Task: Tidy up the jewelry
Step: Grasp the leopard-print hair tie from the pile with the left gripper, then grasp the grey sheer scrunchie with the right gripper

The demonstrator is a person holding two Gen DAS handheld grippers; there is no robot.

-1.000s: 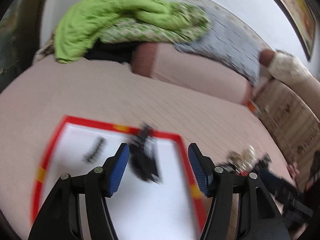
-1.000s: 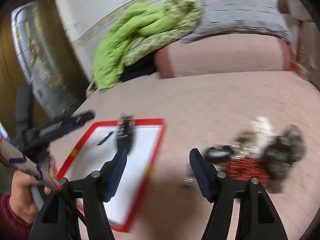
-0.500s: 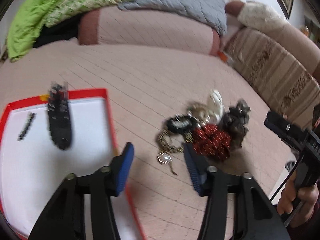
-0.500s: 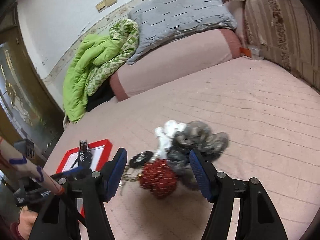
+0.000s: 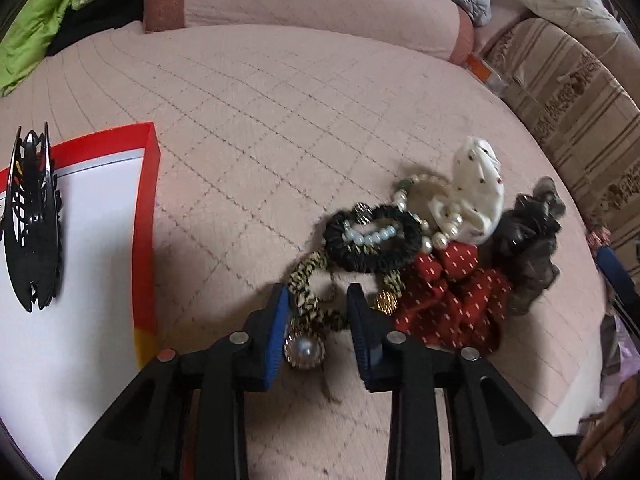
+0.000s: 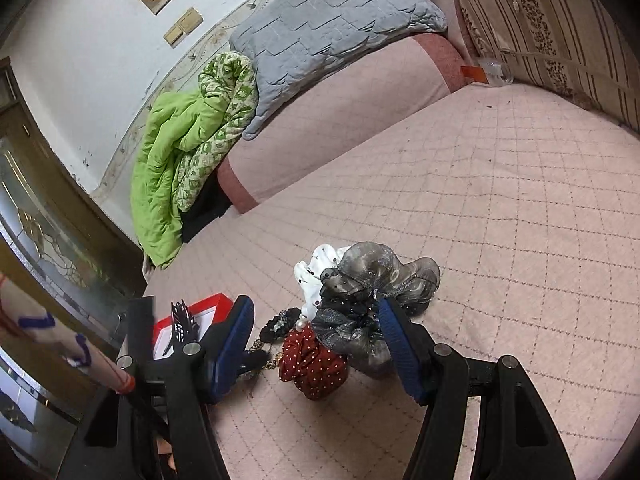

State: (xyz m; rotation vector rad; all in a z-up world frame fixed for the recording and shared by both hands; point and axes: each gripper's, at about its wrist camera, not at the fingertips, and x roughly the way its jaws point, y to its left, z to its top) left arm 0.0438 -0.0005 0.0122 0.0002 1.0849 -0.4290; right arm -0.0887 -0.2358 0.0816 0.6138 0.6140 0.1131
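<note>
I see the pink quilted bed cover (image 5: pixel 248 128) filling most of both views, with a long pink bolster (image 6: pixel 344 120) along its far edge and a green blanket (image 6: pixel 172 168) heaped at the bolster's left end, a grey pillow (image 6: pixel 332 28) lying beside it.

At the bed's left edge lies my white board with a red border (image 5: pixel 146 216); a black hair claw (image 5: pixel 32 220) rests on the board near its far edge.

The jewelry pile sits out on the open middle of the bed cover, apart from the board. In it, a grey gauzy scrunchie (image 6: pixel 380 276) is heaped at the right, a red dotted scrunchie (image 5: pixel 452 300) lies against it, and a white fabric piece (image 5: pixel 478 184) is at the far side. A black scrunchie (image 5: pixel 374 238) rings a short string of pearls, touching the red one. A leopard-print band with a pearl charm (image 5: pixel 306 304) is nearest the board.

My left gripper (image 5: pixel 318 320) is partly closed, its blue pads either side of the leopard band; I cannot tell whether they are pressing it. My right gripper (image 6: pixel 316 344) is released wide, spanning the red and grey scrunchies without touching them.
</note>
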